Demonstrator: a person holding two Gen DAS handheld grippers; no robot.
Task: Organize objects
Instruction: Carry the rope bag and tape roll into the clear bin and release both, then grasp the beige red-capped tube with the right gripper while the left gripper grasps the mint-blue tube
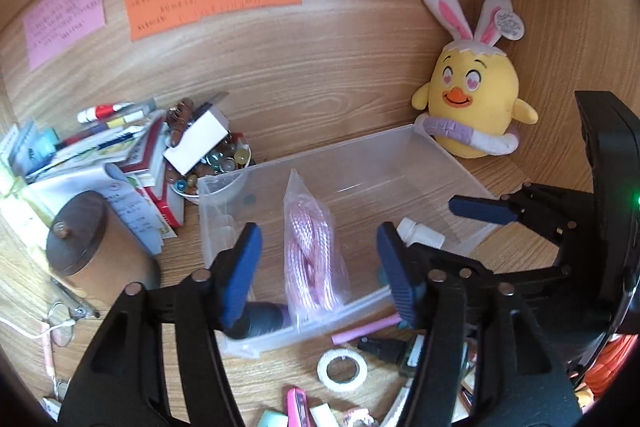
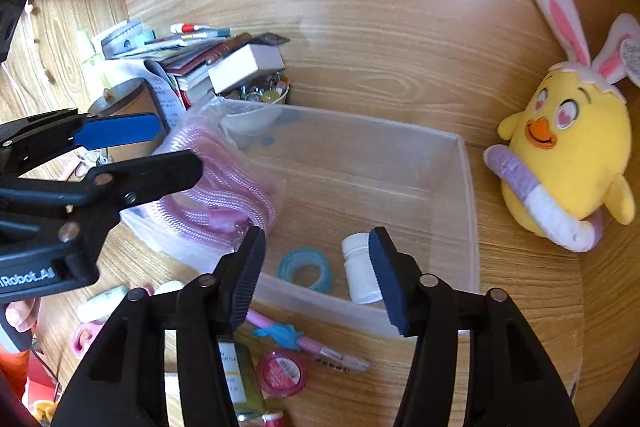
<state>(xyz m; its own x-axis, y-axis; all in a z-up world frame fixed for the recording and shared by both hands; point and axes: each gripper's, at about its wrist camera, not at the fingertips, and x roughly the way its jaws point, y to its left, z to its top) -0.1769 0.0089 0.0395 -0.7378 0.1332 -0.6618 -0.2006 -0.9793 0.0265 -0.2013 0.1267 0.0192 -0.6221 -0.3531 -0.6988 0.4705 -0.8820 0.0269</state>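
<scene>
Bagged pink rope (image 1: 310,251) standing inside the clear bin (image 1: 400,155) on the desk (image 1: 280,367).
Left gripper (image 1: 316,263) released around it, pads apart; right gripper (image 2: 316,279) released above the white bottle (image 2: 358,267); plush chick (image 1: 476,107) beyond.

My tools (image 2: 316,275) wear blue pads on black frames. The cord (image 1: 310,259) is pink, the bottle (image 2: 360,269) white, the plush chick (image 2: 568,155) yellow, the surface (image 1: 360,67) light wood-grain.
</scene>
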